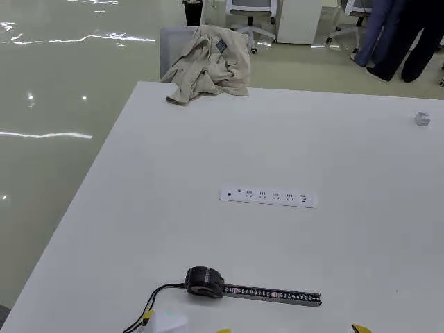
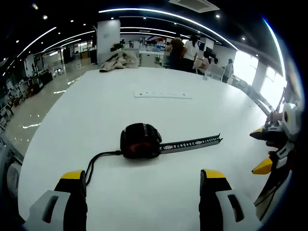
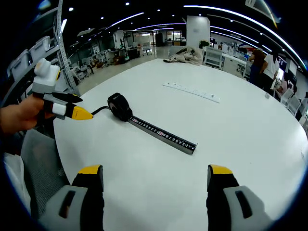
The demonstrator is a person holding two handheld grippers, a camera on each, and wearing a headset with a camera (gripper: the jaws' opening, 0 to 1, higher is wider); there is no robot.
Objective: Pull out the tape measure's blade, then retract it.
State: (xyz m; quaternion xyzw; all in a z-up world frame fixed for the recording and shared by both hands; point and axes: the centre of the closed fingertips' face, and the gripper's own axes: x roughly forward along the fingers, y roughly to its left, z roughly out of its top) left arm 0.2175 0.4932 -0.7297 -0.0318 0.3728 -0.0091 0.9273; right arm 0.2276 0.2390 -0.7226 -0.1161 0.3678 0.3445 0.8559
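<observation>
1. Tape measure (image 1: 205, 282): a black case lies on the white bench (image 1: 277, 132), close to the near edge in the head view.
2. Its blade (image 1: 274, 295) is partly pulled out. It lies flat on the bench and points right from the case, dark with small pale markings.
3. A black cord (image 1: 154, 300) trails from the left side of the case toward the near edge.
4. Left gripper (image 2: 143, 175): its fingers are spread wide apart and hold nothing. In its own view the case sits just beyond the yellow fingertips (image 2: 72, 175), centred between them, and touches neither.
5. The cord ends near the left fingertip in that view.
6. Right gripper (image 3: 155, 169): its fingers are also spread wide and hold nothing. The tip of the blade lies ahead of them, apart from both.
7. In the right gripper view a hand (image 3: 19, 115) holds the left gripper at the left edge, with its yellow tip near the cord and the case.
8. A white power strip (image 1: 268, 197) lies flat near the middle of the bench, well beyond the tape measure.
9. A beige jacket (image 1: 208, 62) is heaped at the far edge, draped over a chair back.
10. A small grey round object (image 1: 422, 119) sits near the far right of the bench; what it is cannot be told.
11. Beyond the bench are a glossy floor, office chairs and standing people (image 1: 395, 35).
</observation>
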